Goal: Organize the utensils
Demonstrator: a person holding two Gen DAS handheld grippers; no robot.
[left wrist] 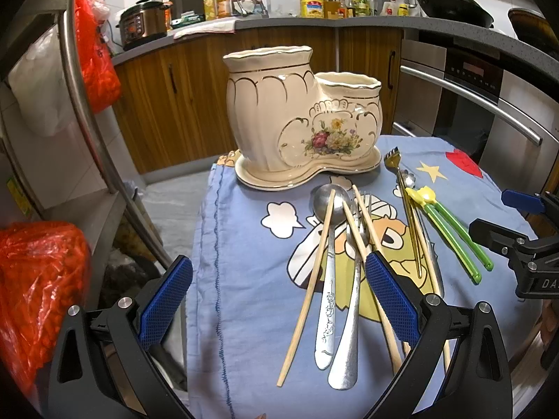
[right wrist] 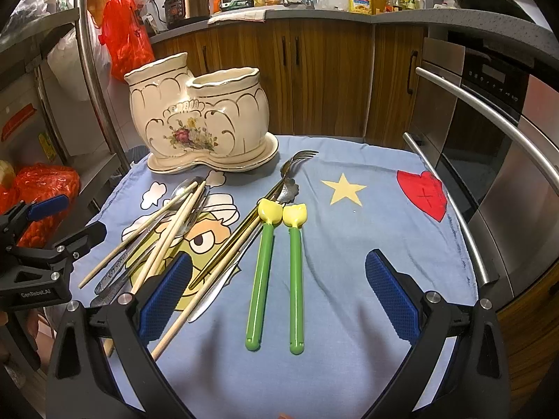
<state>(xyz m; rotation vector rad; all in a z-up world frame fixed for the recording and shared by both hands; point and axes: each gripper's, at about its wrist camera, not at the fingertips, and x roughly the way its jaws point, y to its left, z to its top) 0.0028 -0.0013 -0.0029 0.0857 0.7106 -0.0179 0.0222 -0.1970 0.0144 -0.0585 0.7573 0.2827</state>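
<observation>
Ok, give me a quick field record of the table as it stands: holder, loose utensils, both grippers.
holder: cream ceramic holder with two compartments, upright at the back of the blue cloth; no utensils stick out of it
left pile: wooden chopsticks, spoon and fork crossed over each other
middle: gold utensil and more cutlery lying together
green pair: two green sticks with yellow tops, side by side
left gripper: open, holds nothing, above the left pile
right gripper: open, holds nothing, above the green pair
</observation>
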